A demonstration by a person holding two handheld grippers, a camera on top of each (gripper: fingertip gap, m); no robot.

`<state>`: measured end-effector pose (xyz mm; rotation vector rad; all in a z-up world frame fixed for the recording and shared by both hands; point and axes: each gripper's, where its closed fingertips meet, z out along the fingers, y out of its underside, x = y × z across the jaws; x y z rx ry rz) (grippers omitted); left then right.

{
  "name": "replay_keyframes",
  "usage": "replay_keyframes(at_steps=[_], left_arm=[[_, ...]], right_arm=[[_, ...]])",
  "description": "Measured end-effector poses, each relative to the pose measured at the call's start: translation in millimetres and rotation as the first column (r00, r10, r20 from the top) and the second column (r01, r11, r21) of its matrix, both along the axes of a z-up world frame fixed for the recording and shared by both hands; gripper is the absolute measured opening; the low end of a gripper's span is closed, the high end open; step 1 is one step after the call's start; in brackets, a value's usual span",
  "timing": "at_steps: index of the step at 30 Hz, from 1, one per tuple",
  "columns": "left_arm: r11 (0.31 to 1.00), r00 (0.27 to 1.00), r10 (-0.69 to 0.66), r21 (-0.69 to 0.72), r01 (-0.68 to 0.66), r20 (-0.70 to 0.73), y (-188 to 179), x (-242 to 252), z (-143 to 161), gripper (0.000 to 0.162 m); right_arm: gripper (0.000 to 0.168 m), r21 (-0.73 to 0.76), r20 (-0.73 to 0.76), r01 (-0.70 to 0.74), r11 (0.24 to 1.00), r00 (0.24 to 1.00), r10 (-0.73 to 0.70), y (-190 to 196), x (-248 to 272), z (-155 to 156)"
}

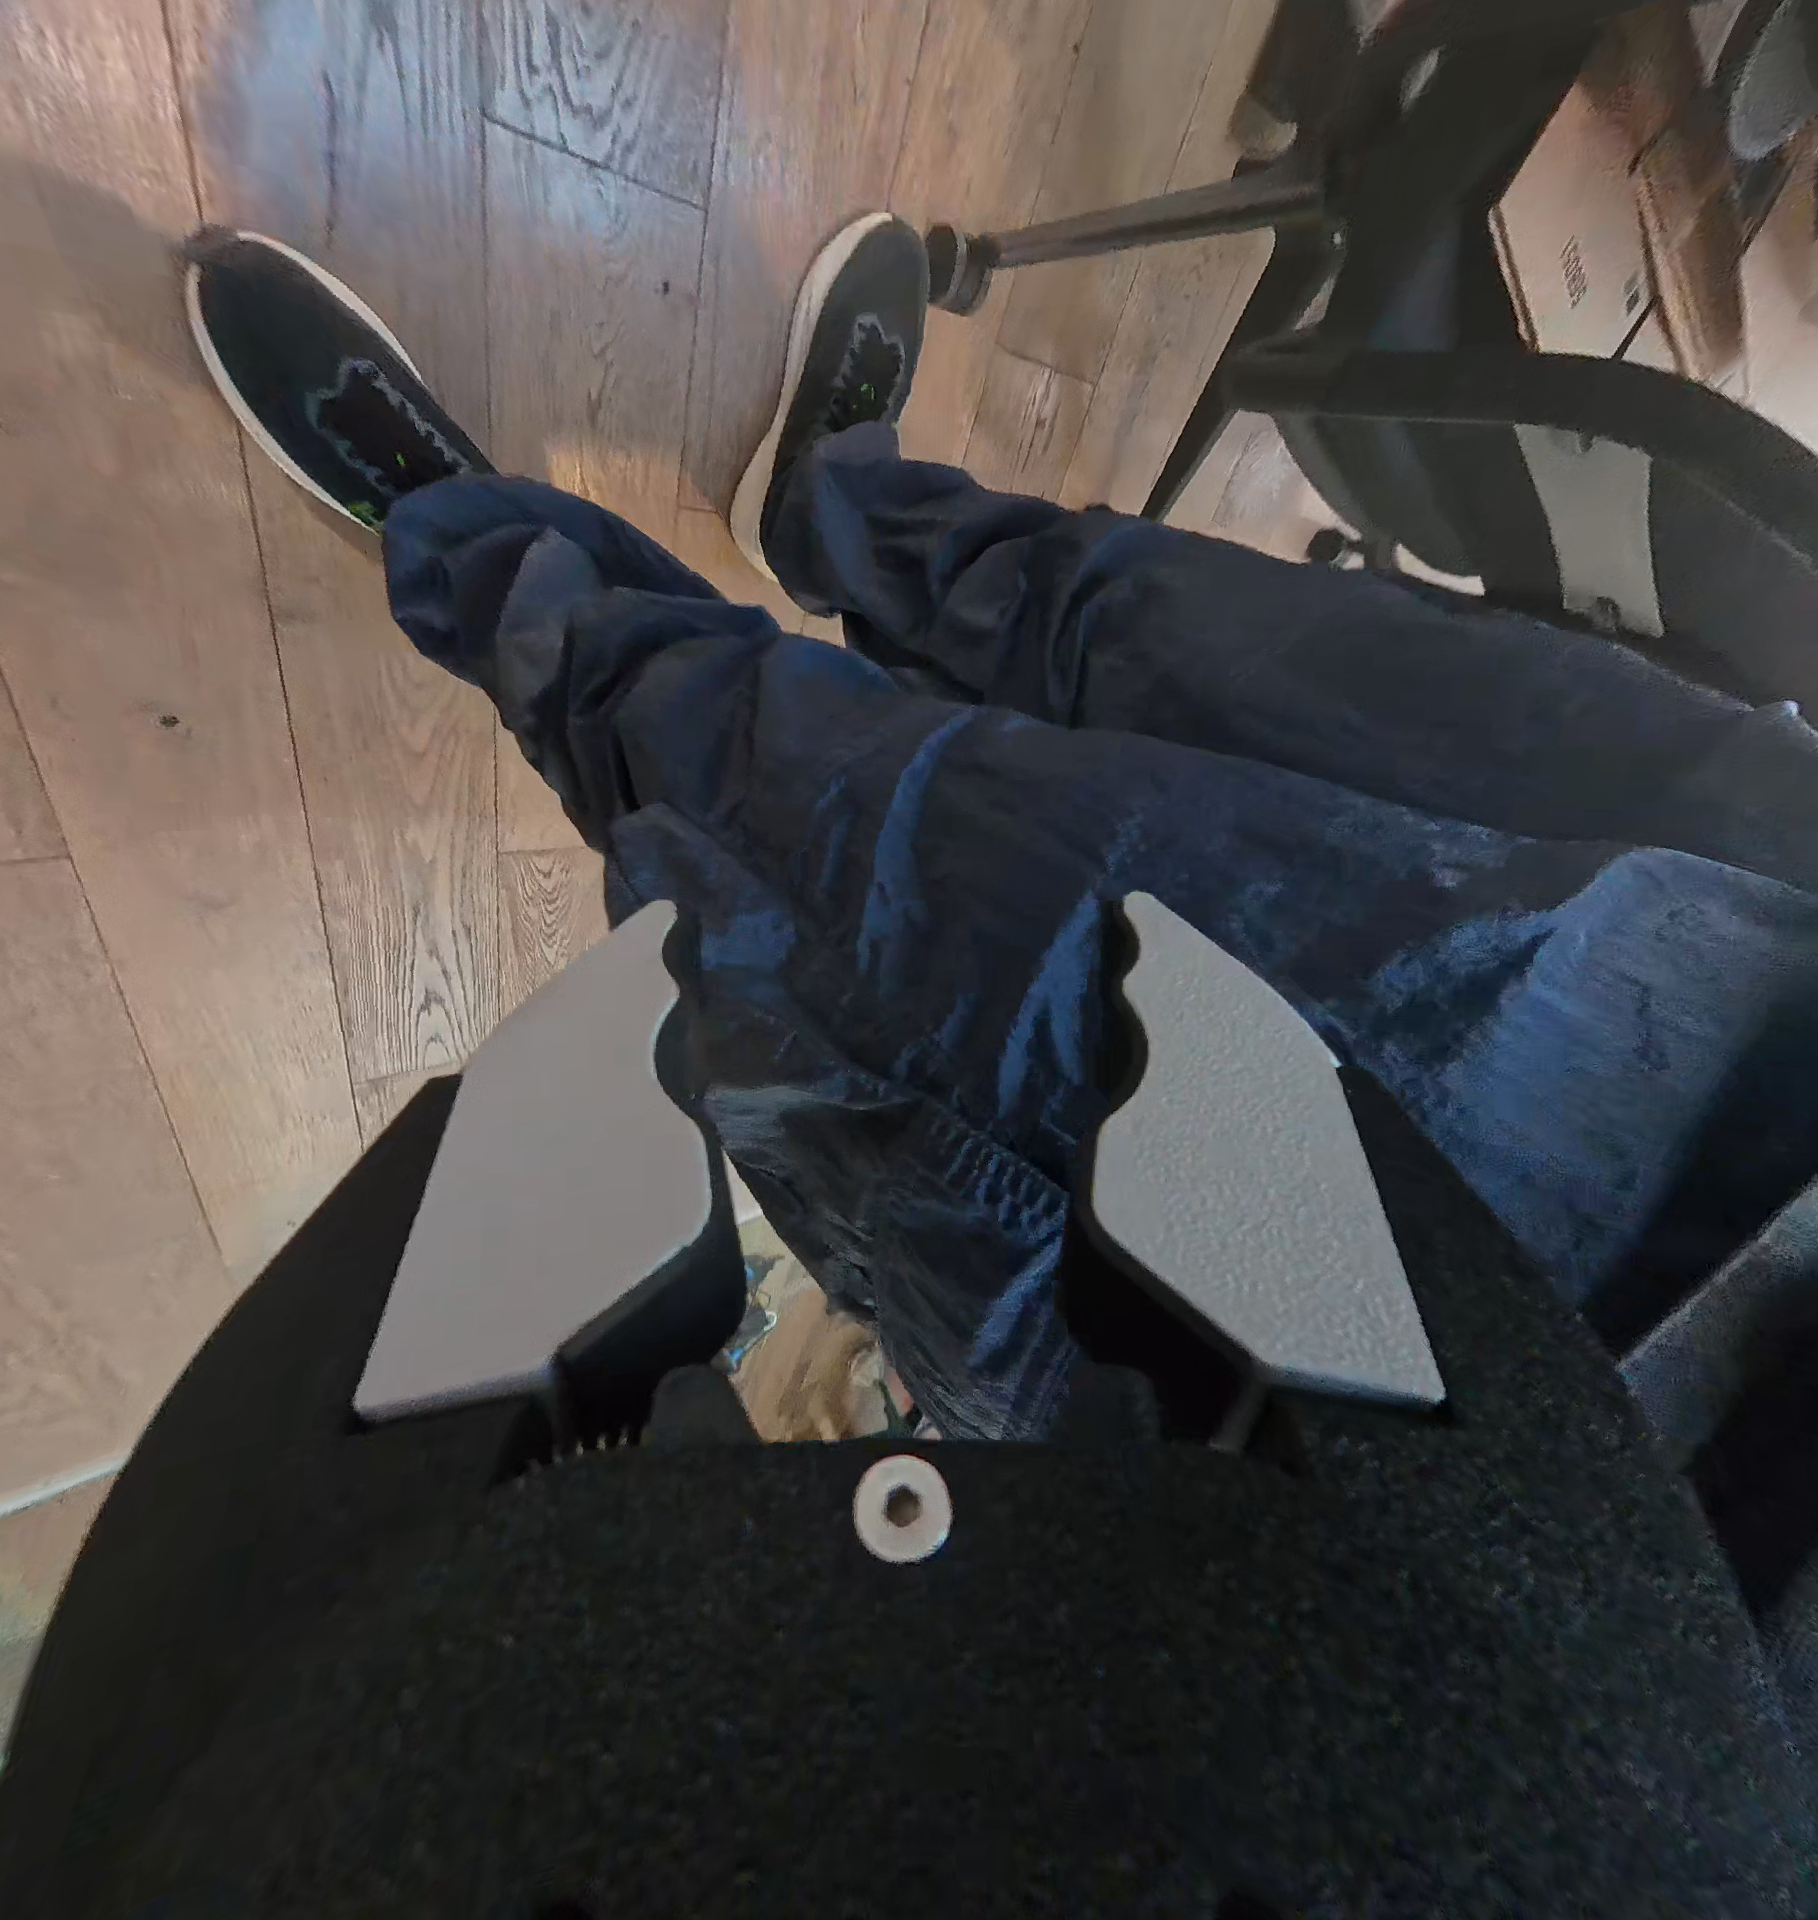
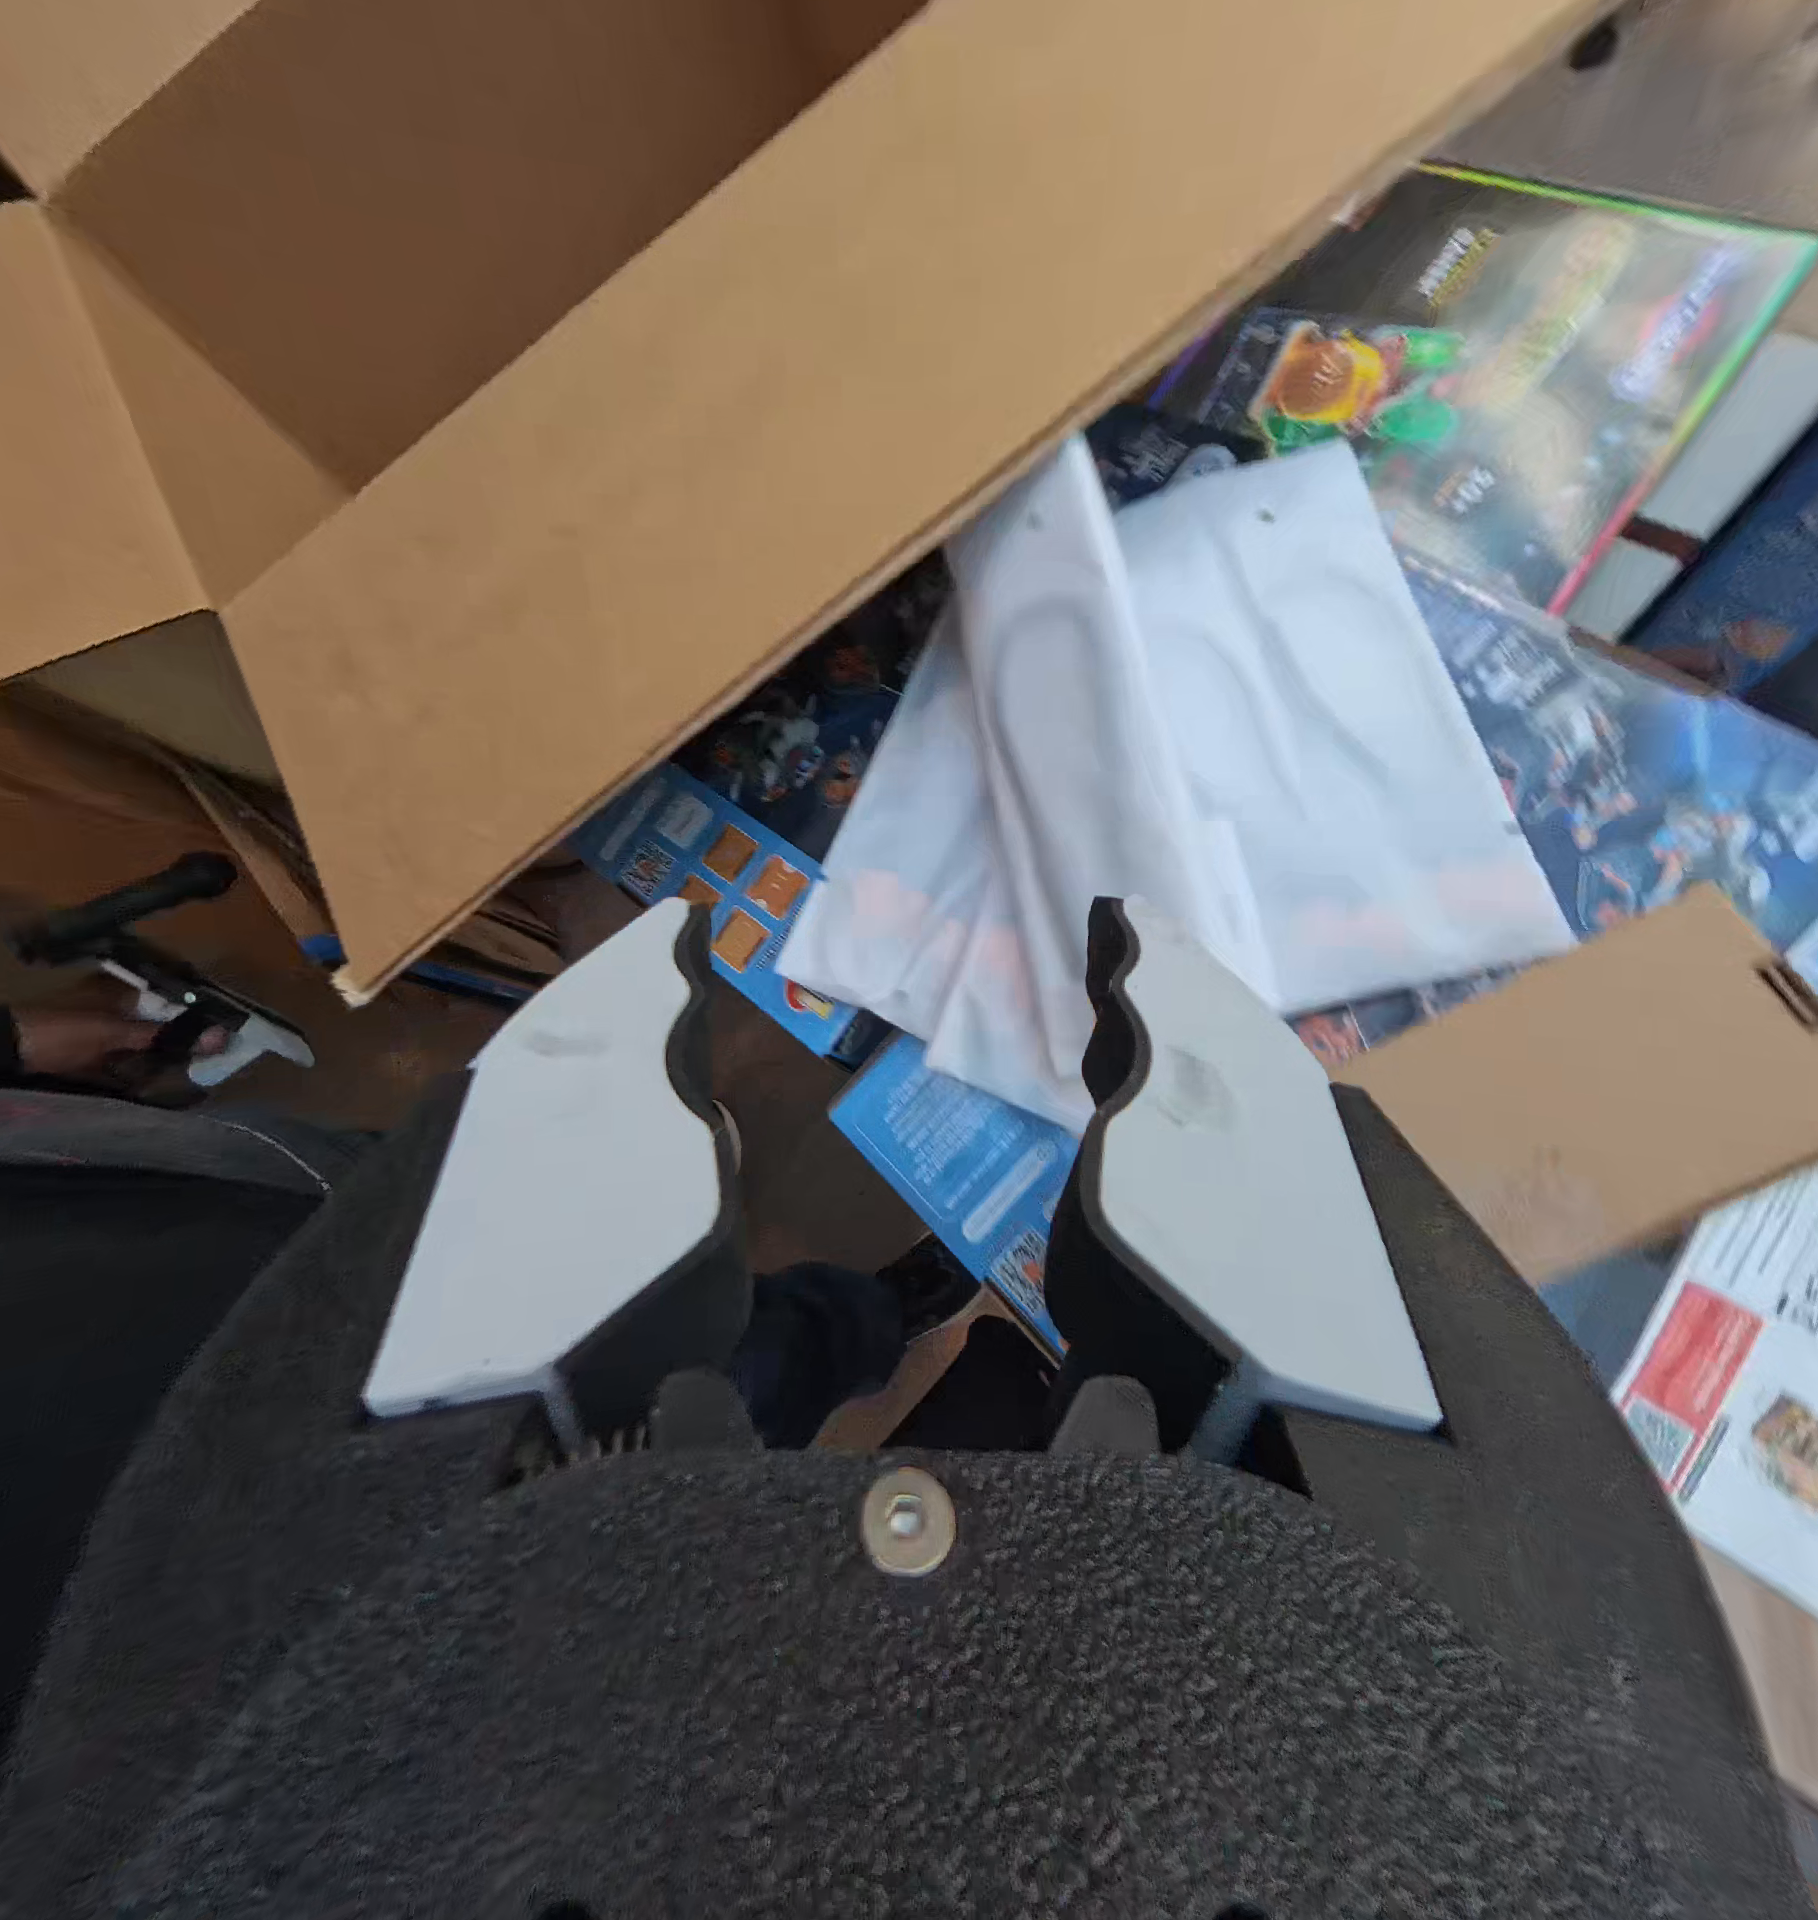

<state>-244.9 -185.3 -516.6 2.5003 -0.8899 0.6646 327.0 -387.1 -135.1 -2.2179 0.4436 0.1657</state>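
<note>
My left gripper [image 1: 900, 914] is open and empty. It points down at a person's legs in dark blue trousers [image 1: 1040, 748] and two dark shoes [image 1: 313, 374] on a wooden floor [image 1: 157, 831]. My right gripper [image 2: 889, 914] is open and empty. It hangs above a pile of white plastic bags [image 2: 1196, 727] and blue printed boxes [image 2: 946, 1153]. An open brown cardboard box [image 2: 572, 468] stands just beyond and to the left of it.
A black office chair [image 1: 1456, 364] stands at the right of the left wrist view. Colourful printed boxes [image 2: 1487, 374] lie at the far right. A brown cardboard flap [image 2: 1611, 1060] and a white printed carton [image 2: 1767, 1382] sit at the right. Another hand-held device [image 2: 157, 997] shows at far left.
</note>
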Motion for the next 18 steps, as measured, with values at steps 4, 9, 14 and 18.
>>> replay_keyframes(at_steps=[4,9,14,18], left_arm=[[0.997,0.996,0.071,0.003,-0.071,0.048,29.0,-33.3,-5.4,0.071],[0.991,0.989,0.133,-0.013,-0.132,0.063,51.1,-75.4,-13.2,0.07],[0.98,0.979,0.198,-0.048,-0.196,0.051,50.6,-106.6,-18.9,0.07],[0.967,0.969,0.246,-0.075,-0.242,0.04,38.1,-118.4,-19.5,0.07]], right_arm=[[0.069,-0.067,0.17,-0.268,0.961,0.946,0.276,105.8,-74.1,33.7],[0.073,-0.212,0.315,-0.523,0.826,0.763,0.564,227.2,-159.8,51.5],[0.08,-0.367,0.295,-0.657,0.658,0.589,0.752,328.5,-199.7,22.7],[0.08,-0.514,0.144,-0.691,0.508,0.515,0.845,406.6,-200.2,-44.6]])
